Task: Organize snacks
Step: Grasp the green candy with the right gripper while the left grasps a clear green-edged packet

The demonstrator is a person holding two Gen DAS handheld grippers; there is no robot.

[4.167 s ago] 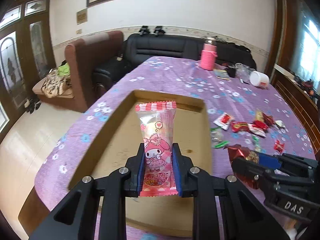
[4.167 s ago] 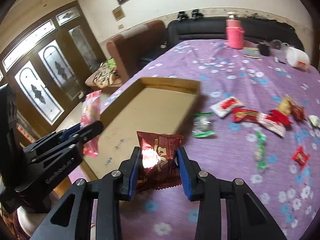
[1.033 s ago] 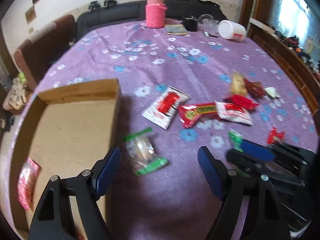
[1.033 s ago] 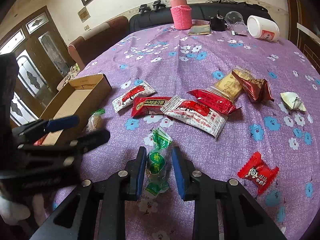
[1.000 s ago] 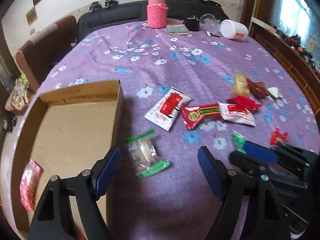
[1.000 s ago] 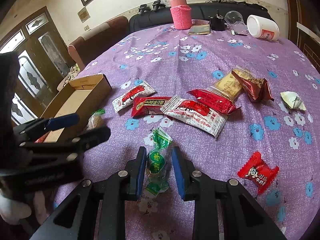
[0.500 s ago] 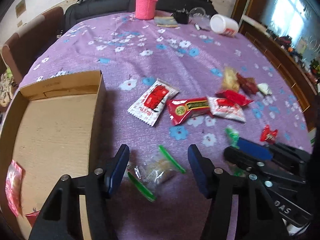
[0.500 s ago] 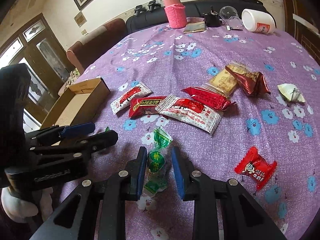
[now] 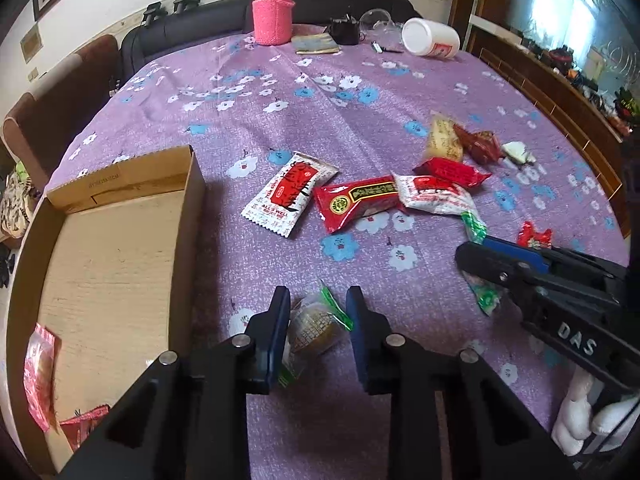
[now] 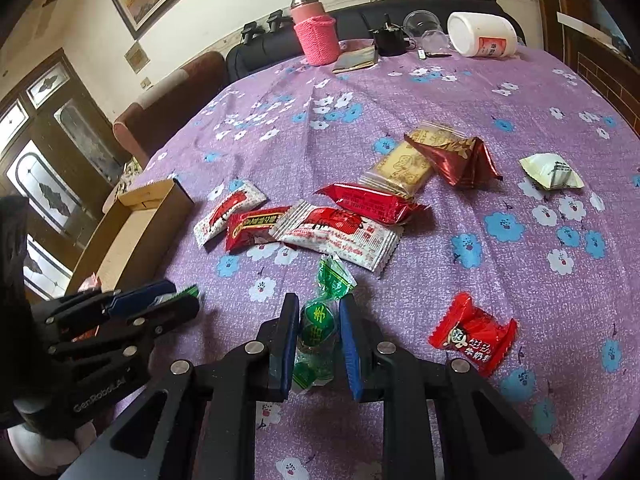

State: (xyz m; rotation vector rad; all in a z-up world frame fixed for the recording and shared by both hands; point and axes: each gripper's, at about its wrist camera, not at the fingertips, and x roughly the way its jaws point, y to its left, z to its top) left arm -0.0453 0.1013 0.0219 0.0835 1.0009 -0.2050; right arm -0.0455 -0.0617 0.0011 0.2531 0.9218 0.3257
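Green-trimmed snack [image 9: 316,326] now sits between the closing left hand-held gripper [image 9: 318,300], earlier spread wide.

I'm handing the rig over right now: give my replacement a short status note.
Left gripper: jaws closing around the clear green-edged cake packet beside the cardboard box.
Right gripper: jaws closing around the green candy.
Done: two pink and red packets lie in the box.
Left: both gripped snacks, then the loose packets mid-table, e.g. the small red candy.
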